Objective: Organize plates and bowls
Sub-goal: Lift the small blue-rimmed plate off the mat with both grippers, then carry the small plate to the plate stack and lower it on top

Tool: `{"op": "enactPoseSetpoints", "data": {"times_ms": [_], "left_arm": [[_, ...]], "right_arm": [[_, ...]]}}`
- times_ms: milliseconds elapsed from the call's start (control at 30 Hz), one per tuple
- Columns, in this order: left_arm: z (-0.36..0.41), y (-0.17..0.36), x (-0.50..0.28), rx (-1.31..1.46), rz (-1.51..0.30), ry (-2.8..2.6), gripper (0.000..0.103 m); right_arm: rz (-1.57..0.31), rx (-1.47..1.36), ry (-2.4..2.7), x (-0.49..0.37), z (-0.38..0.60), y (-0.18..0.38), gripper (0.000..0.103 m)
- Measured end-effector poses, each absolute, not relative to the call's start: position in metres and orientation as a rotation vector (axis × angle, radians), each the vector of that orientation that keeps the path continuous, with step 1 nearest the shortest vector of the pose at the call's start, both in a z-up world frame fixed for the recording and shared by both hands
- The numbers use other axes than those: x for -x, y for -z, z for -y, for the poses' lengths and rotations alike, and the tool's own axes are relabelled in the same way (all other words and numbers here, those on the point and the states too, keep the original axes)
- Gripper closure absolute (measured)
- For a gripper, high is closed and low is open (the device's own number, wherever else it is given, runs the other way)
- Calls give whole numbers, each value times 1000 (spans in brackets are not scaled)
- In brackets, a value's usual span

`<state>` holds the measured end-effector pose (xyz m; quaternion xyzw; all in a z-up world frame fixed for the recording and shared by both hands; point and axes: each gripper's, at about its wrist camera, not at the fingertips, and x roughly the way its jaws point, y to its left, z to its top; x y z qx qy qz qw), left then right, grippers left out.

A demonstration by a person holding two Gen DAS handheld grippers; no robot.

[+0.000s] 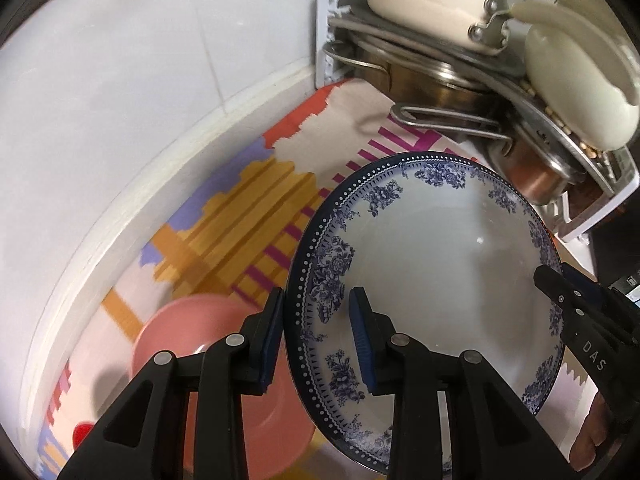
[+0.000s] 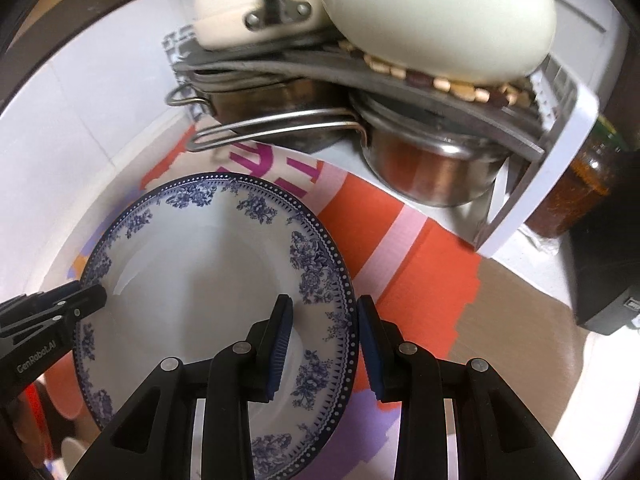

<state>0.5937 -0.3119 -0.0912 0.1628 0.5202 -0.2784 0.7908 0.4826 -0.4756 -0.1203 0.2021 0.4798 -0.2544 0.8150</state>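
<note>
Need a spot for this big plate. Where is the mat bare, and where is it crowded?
Bare: the orange-striped mat between the wall curb and blue-rimmed plate; the red and brown patch before the white rack. Crowded: the rack's pots and the pink bowl.

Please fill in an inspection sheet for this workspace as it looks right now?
Surface: counter under a colourful patterned mat.
Job's things: blue-and-white plate lifted and tilted; pink bowl on the mat below.
Clutter: white rack stacked with steel pots and cream cookware; a jar beside it.
Grippers: left tool and right tool each straddle opposite edges of the plate's rim.
Cables: nothing seen.
Surroundings: white tiled wall.
</note>
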Motion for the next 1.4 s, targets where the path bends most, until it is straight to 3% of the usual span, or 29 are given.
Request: {"op": "enactPoseSetpoints", "data": {"times_ms": [833, 1400], "left_arm": [[114, 27, -494, -147, -1008, 347, 71], [-31, 14, -415, -36, -986, 158, 71]], "right_arm": [[-914, -280, 310, -431, 339, 39, 69], [-895, -182, 126, -390, 208, 21, 69]]}}
